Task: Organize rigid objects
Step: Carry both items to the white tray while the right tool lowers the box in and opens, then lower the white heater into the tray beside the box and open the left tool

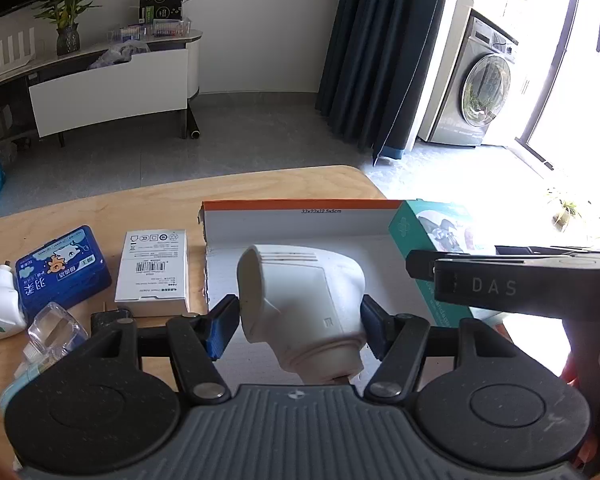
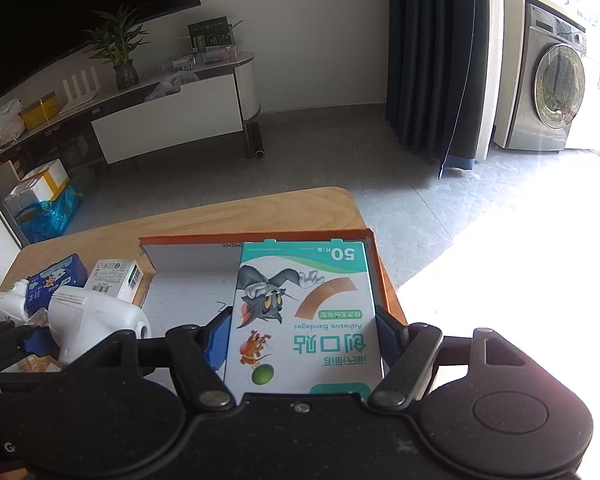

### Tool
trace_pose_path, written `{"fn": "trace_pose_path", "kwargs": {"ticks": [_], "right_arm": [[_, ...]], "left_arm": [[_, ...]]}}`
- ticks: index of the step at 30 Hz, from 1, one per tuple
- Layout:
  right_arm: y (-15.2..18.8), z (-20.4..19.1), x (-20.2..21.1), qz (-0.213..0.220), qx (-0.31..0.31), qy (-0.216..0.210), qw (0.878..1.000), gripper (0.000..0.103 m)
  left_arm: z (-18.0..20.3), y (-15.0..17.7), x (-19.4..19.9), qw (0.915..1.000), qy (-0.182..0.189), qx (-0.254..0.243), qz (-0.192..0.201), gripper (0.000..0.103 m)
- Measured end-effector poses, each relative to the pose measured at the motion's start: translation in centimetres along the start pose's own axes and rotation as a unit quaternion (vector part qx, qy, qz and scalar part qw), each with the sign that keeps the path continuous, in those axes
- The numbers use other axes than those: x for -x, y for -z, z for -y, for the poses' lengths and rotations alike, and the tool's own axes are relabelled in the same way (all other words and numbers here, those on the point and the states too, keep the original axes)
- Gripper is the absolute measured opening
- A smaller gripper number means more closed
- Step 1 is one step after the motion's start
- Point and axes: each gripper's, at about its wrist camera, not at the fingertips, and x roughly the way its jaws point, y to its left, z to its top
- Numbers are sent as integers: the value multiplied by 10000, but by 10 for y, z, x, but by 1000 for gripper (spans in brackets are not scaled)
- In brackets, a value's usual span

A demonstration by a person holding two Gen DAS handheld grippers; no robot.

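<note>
Packing is in hand: a white plug [image 1: 300, 308] is held by the left gripper [image 1: 298, 330] and a bandage box [image 2: 304, 320] by the right gripper [image 2: 304, 344], both over the tray [image 1: 300, 205], where they should next be set down.

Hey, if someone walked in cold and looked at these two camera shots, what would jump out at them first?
Probably the cartoon-printed adhesive bandage box clamped in the right gripper, held over the right side of the orange-edged tray. Next, the white plastic device gripped by the left gripper over the tray's near left part. To the tray's left on the wooden table lie a blue tin and a white carton.
</note>
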Motion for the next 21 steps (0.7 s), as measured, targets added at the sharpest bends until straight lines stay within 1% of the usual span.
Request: {"fn": "trace_pose_path", "kwargs": {"ticks": [3, 5, 7, 11, 14, 17, 18, 19, 20, 21], "right_arm": [[-7, 2, -7, 50, -9, 0, 10000, 84], [-11, 3, -11, 110, 73, 8, 9999, 88], [-13, 6, -10, 161, 72, 43, 9998, 89], [-13, 19, 7, 366, -151, 75, 9992, 89], [-11, 26, 22, 504, -195, 78, 9985, 89], [-7, 28, 32, 593, -197, 121, 9980, 89], [-6, 29, 34, 596, -224, 121, 9979, 89], [-5, 29, 35, 594, -267, 97, 9978, 89], [-4, 30, 36, 596, -294, 83, 9978, 89], [-3, 29, 38, 598, -306, 73, 9977, 89]], "left_arm": [[0, -2, -6, 10000, -13, 9, -27, 65], [0, -4, -9, 10000, -17, 14, -53, 65], [1, -5, -13, 10000, -5, 11, -76, 65], [2, -9, -24, 9999, 8, 0, -138, 65], [6, -14, -31, 9999, 44, 12, -154, 65], [11, -20, -42, 9997, 167, 38, -190, 65], [12, -22, -43, 9997, 203, 42, -163, 67], [14, -23, -44, 9996, 220, 46, -153, 73], [15, -24, -42, 9997, 195, 63, -125, 83], [15, -24, -39, 9998, 157, 65, -68, 83]]}}
